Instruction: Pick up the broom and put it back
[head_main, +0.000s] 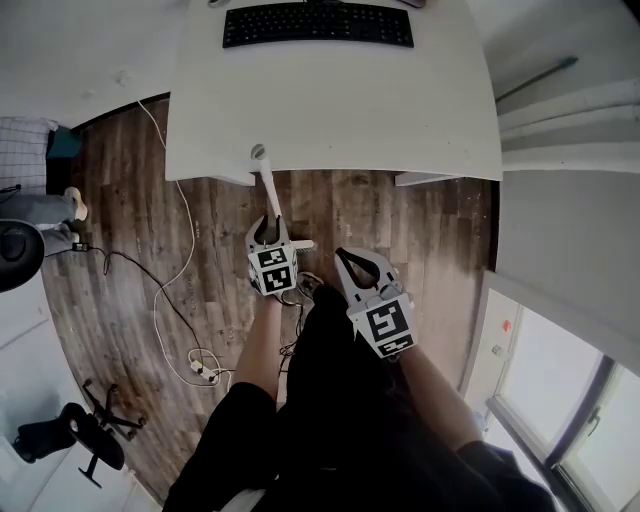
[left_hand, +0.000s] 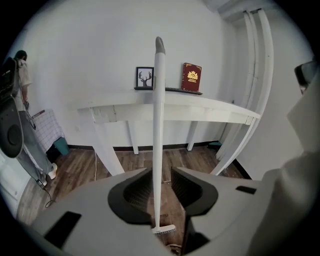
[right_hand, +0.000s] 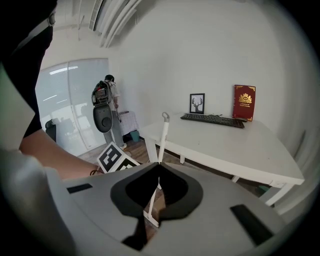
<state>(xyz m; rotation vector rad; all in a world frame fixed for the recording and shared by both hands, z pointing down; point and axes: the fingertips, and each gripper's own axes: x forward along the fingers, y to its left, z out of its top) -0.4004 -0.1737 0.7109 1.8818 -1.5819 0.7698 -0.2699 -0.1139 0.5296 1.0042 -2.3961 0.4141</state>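
We see the broom (left_hand: 158, 125) upright by the desk (left_hand: 210, 114)
Our left gripper (left_hand: 161, 186) has jaws spread round it, not pinching — our right gripper (right_hand: 159, 165) is pressed together, empty.

Your broom (left_hand: 158, 125) has a smooth white handle with a faint sheen; whether it is plastic or painted metal, you can't tell. Your left gripper (left_hand: 161, 175) has a matt grey plastic shell, and its fingers (left_hand: 137, 192) are lined with dark, finely ribbed pads. Across the left of the head view, the floor (head_main: 100, 300) is grey-brown wood plank, matt, with visible grain. At the top of that frame the tabletop (head_main: 340, 110) is smooth matt white and the keyboard (head_main: 318, 24) is matt black plastic. The red book (left_hand: 191, 77), upper centre of the left gripper view, has gold print on its cover.
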